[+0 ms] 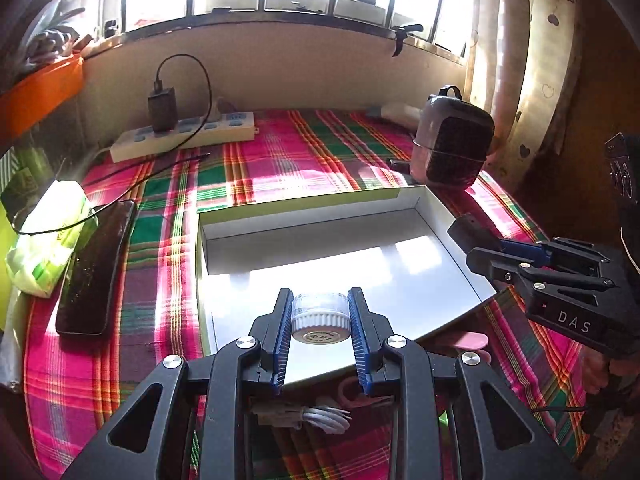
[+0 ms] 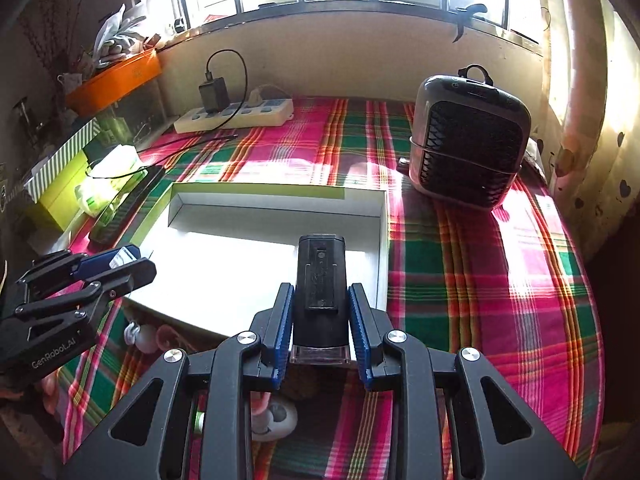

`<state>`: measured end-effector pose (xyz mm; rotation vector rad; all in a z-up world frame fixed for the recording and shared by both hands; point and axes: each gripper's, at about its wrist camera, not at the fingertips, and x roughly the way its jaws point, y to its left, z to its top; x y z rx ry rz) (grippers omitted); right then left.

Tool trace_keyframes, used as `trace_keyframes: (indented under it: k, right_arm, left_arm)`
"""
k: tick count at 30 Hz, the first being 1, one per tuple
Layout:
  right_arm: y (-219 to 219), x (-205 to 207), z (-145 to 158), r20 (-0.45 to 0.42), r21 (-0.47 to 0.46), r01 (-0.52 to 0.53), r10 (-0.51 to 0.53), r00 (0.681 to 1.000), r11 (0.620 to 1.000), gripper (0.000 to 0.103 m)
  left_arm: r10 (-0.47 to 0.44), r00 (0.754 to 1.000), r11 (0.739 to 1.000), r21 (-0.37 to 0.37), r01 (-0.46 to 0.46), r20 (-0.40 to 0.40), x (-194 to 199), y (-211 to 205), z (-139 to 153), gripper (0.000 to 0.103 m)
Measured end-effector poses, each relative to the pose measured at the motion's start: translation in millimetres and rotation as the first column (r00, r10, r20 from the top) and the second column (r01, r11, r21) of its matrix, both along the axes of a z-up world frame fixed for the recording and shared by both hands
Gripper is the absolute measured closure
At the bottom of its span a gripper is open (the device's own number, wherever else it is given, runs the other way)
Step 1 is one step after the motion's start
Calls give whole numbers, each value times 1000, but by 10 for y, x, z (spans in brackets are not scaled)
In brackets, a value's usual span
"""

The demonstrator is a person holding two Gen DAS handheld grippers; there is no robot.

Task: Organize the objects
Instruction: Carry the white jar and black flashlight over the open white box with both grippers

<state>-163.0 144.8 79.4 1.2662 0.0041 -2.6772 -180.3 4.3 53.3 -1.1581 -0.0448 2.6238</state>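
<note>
I have both grippers loaded and held over the white box [image 1: 448, 236] on the plaid cloth [image 1: 280, 148]. My left gripper [image 1: 320, 316] is clamped on a small clear jar [image 1: 320, 314], its white ribbed cap toward the camera. My right gripper [image 2: 320, 316] is clamped on a black device [image 2: 319, 292] with a clear end, which lies lengthwise between the jaws. Both things hang above the near half of the box, not yet set down.

I judge this to be the carry-in step: two items picked, both heading for the box. The next move calls for lowering each one to the box floor and letting go only once it rests there, keeping the two grippers apart so they do not knock together over the same spot.

The box looks empty; I see only bare white floor with sun patches. More loose things, a coiled white cable [image 1: 320, 416] among them, lie on the cloth below the near edge, outside the box. The fan [image 2: 468, 144] and power strip [image 2: 236, 114] stand well beyond it.
</note>
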Motion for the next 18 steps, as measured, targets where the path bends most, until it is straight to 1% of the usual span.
trace_keyframes:
  k: [3, 7, 11, 15, 18]
  right_arm:
    - [-15, -138, -46, 17, 9, 7, -7, 1000, 1000, 74]
    - [-21, -296, -115, 33, 7, 11, -11, 999, 1000, 74]
    - [-8, -446, -222, 72, 1, 19, -19, 997, 1000, 74]
    - [-16, -529, -267, 75, 6, 29, -30, 997, 1000, 74]
    - [-17, -587, -299, 80, 7, 31, -32, 996, 999, 74]
  left_arm:
    - [24, 999, 1000, 10, -25, 36, -183, -40, -67, 78]
    - [30, 999, 1000, -12, -29, 43, -356, -38, -118, 78]
    - [24, 999, 999, -28, -23, 43, -491, -8, -129, 78]
    - [40, 996, 999, -33, -38, 76, -661, -10, -189, 78]
    - [52, 996, 998, -44, -49, 76, -743, -8, -210, 78]
